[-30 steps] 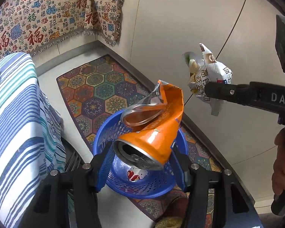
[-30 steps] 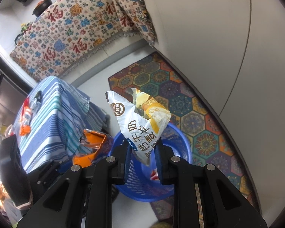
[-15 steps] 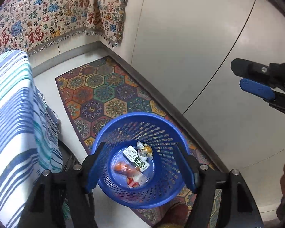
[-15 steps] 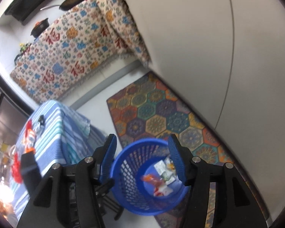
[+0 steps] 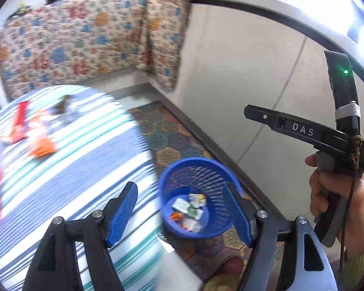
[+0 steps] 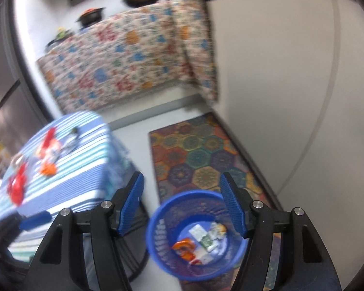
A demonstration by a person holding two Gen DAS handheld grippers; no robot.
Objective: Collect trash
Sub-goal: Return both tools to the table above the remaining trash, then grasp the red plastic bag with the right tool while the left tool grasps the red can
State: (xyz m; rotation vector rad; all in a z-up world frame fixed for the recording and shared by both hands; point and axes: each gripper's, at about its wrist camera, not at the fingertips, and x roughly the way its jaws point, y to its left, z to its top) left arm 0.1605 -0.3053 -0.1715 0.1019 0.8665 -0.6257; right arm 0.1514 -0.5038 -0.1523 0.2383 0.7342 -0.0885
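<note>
The blue mesh basket [image 5: 199, 161] stands on the floor with several wrappers [image 5: 189, 206] and a crushed orange can [image 5: 176, 215] inside. My left gripper [image 5: 182, 191] hangs above it, open and holding nothing. My right gripper [image 6: 182, 177] also hovers over the basket [image 6: 189, 194]; its jaws are opening with nothing between them, and the dropped trash [image 6: 201, 242] lies below. In the left wrist view a hand [image 5: 339, 194] holds the right gripper, whose black finger [image 5: 267, 117] points left. More trash lies on the striped table: an orange wrapper [image 5: 42, 145] and red pieces [image 6: 17, 186].
The table with the blue striped cloth [image 5: 72, 165] stands left of the basket. A patterned rug [image 6: 194, 155] runs along the white cabinet wall [image 5: 242, 72]. A counter draped in flowered cloth [image 6: 121, 60] with pots on top fills the back.
The orange can and the snack bag left the grippers and now lie in the basket. Both grippers opened, rose and swung left, which brings the tabletop into view.
</note>
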